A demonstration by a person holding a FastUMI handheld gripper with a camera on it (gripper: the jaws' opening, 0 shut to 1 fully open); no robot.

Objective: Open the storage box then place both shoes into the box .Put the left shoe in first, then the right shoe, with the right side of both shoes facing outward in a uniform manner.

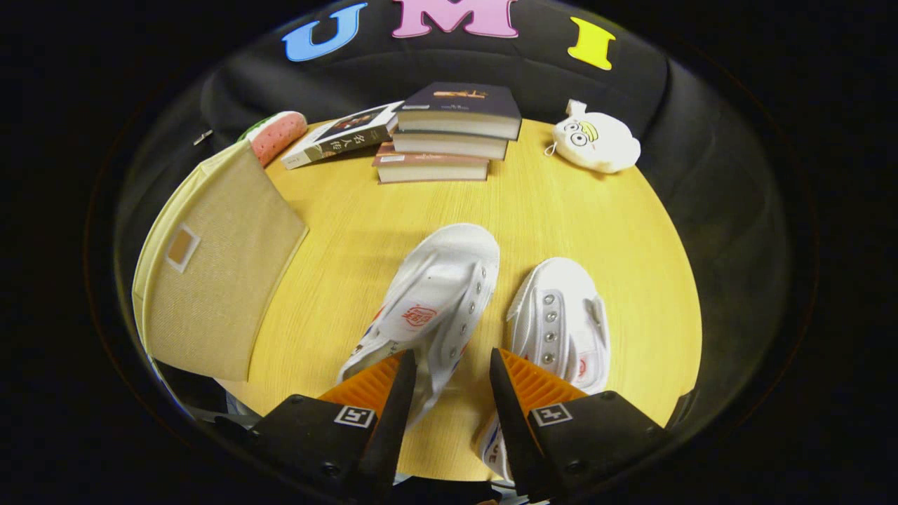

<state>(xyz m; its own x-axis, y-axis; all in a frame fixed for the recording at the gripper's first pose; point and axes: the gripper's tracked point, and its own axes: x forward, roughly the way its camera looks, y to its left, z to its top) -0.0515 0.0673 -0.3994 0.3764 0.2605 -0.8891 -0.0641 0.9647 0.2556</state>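
Gripper view, near to far. Gripper [452,365] sits low over the near side of the round yellow wood-grain tabletop [561,203]. Its fingers [400,393] are spread apart, grasping nothing; a clear gap lies between the two tips.

Two white canvas shoes lie on the tabletop, toes pointing away from the gripper. Left-hand shoe [435,294] is tilted onto its side, eyelets and a red stamp on the tongue showing; its heel end reaches in between the fingers and passes under the tip of the left finger. I cannot tell whether that finger touches it. Right-hand shoe [561,315] stands upright on its sole just beside the first, apart from it by a narrow strip of tabletop; its heel end runs under the right finger. Which one is the left shoe of the pair cannot be told for sure.

Storage box [217,273], beige fabric with a small label window on its lid, lies to the left of the shoes, well apart from them, overhanging the tabletop edge. Lid looks closed.

Beyond the box: a plush toy [277,133], pink with a green edge. Beyond the shoes: a stack of three books [449,130], with a fourth book [344,135] leaning against its left side. To the right of the stack, a white plush toy [596,140] with big eyes at the far edge.
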